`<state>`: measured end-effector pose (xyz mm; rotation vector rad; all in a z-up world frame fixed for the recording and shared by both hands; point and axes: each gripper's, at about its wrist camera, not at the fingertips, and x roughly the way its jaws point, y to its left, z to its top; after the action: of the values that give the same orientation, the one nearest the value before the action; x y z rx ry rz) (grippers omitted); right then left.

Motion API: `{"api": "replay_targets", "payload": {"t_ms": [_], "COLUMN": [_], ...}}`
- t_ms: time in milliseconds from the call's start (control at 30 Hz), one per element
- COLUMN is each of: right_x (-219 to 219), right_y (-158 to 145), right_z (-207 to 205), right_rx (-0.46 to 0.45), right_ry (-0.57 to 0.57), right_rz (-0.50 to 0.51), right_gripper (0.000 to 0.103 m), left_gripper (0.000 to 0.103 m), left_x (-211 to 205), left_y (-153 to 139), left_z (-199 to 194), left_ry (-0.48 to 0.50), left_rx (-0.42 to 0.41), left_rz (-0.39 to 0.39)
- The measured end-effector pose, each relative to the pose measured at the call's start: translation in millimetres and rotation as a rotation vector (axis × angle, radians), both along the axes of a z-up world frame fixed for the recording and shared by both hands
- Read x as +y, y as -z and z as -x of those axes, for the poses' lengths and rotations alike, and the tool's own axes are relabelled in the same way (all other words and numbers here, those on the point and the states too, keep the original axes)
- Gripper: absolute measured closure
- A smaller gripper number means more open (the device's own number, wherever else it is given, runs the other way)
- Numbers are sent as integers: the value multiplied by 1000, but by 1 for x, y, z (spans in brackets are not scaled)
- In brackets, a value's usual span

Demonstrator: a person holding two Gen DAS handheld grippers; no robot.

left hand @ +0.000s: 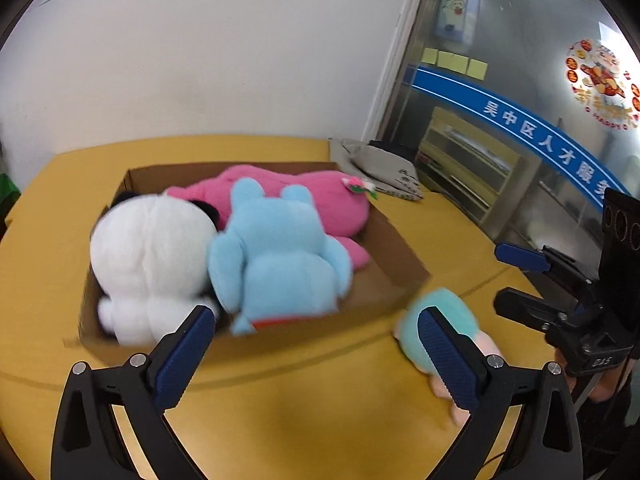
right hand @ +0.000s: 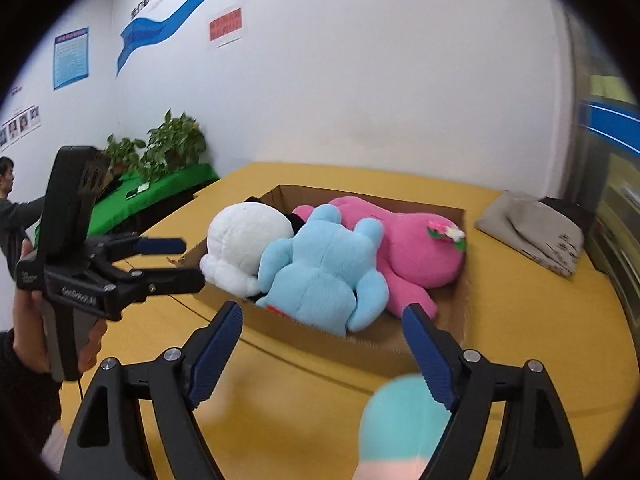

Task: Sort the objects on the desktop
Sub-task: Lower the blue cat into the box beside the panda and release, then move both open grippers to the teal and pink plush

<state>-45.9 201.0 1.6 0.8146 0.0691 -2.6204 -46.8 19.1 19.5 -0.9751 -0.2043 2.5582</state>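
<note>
An open cardboard box [left hand: 396, 252] [right hand: 452, 320] on the yellow table holds a white plush [left hand: 152, 256] [right hand: 244, 244], a light blue plush [left hand: 280, 256] [right hand: 324, 272] and a pink plush [left hand: 316, 196] [right hand: 404, 248]. A small teal and pink plush [left hand: 452, 320] [right hand: 400, 420] lies on the table outside the box, to its right. My left gripper [left hand: 316, 344] is open and empty in front of the box; it also shows in the right wrist view [right hand: 172, 260]. My right gripper [right hand: 324, 348] is open and empty, just above the small plush; it also shows in the left wrist view [left hand: 516, 276].
A folded grey cloth bag [left hand: 384, 172] [right hand: 532, 232] lies at the table's far right corner. A white wall stands behind the table, a glass door to the right. A green table with plants [right hand: 172, 148] and a person [right hand: 8, 200] are at the far left.
</note>
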Motion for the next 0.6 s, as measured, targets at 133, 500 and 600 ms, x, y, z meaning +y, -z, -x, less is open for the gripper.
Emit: {"api": "replay_targets", "payload": {"t_ms": [133,500,600], "right_x": [3,-9,-11], "right_y": [12,17,15], "right_z": [-43,-95,-101], "right_rx": [-9,-1,12], "right_ry": [114,162,158], "right_rz": [-33,-53,-58], "right_gripper": [21,21,21], "left_gripper": [0,0,0], "left_x": [20,35,32], "left_y": [9,8,5], "left_z": [-57,-120,-124], "left_ry": [8,-10,-26], "left_rx": [-5,20,24], "left_rz": [-31,-60,-73]}}
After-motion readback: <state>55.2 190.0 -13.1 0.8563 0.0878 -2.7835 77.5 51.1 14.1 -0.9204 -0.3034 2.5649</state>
